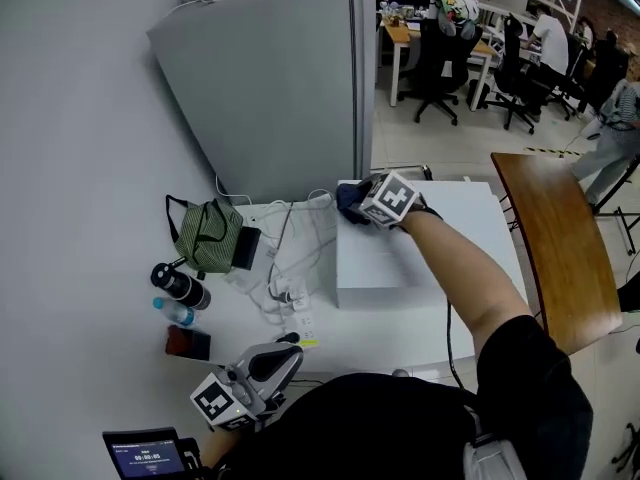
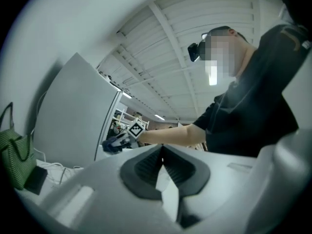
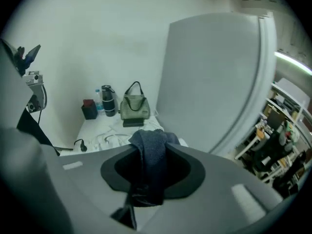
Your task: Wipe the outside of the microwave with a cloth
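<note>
On the white worktop (image 1: 375, 333), beside a green striped bag (image 1: 208, 233) whose contents stay hidden, the right gripper (image 1: 372, 206), jaws pinching a dark blue cloth (image 1: 350, 200), meets the white microwave's (image 1: 390, 263) far top corner, while the left gripper's (image 2: 162, 155) jaws sit pressed together, empty.

This is looking like an open-plan office. Far beyond the right tongs (image 1: 356, 206), black swivel chairs (image 1: 437, 63) are standing at rows of desks (image 1: 398, 35), and a person (image 1: 549, 30) is sitting at one of them. Just behind those tongs a tall grey partition panel (image 1: 280, 88) is screening the corner off. To their left, a white counter (image 1: 390, 336) is carrying tangled cables (image 1: 285, 268), a drinking bottle (image 1: 180, 286) and a striped bag (image 1: 205, 233). High above the left tongs (image 2: 162, 147), strip lights (image 2: 159, 117) are glowing under a white ribbed ceiling (image 2: 195, 43).
</note>
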A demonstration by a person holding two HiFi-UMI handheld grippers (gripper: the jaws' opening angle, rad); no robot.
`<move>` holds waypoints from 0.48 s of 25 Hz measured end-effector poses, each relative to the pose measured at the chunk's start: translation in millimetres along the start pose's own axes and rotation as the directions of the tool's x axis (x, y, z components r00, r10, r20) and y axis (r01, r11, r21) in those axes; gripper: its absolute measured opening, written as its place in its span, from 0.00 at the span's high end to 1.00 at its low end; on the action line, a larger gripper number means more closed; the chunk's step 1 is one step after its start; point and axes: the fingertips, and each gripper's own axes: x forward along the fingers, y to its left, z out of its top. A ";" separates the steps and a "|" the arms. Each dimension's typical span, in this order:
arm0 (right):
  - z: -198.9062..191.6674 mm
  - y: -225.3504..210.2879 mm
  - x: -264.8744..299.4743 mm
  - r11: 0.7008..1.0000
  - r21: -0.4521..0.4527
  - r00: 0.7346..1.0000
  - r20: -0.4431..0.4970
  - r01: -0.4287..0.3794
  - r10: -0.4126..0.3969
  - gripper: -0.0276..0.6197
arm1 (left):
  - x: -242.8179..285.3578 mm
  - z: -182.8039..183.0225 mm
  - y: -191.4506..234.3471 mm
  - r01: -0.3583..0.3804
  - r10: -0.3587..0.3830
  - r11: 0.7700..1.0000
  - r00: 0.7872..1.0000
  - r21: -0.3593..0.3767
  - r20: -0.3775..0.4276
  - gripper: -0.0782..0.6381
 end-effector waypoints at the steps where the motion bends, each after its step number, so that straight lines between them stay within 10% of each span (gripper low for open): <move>1: 15.3 16.8 23.0 1.000 -0.022 1.000 -0.021 -0.016 0.015 0.80 | -10.9 -1.0 3.7 -0.005 0.005 1.000 1.000 -0.001 -0.005 0.88; 7: 1.2 12.9 41.8 0.999 -0.034 0.992 -0.118 0.043 -0.046 0.80 | -29.9 -8.3 -0.6 -0.023 0.023 1.000 0.999 -0.006 -0.026 0.88; 12: -104.3 -47.3 -65.5 0.990 0.036 0.976 -0.174 0.138 -0.130 0.80 | 16.4 -15.8 -28.3 0.002 -0.001 1.000 0.999 0.010 -0.043 0.88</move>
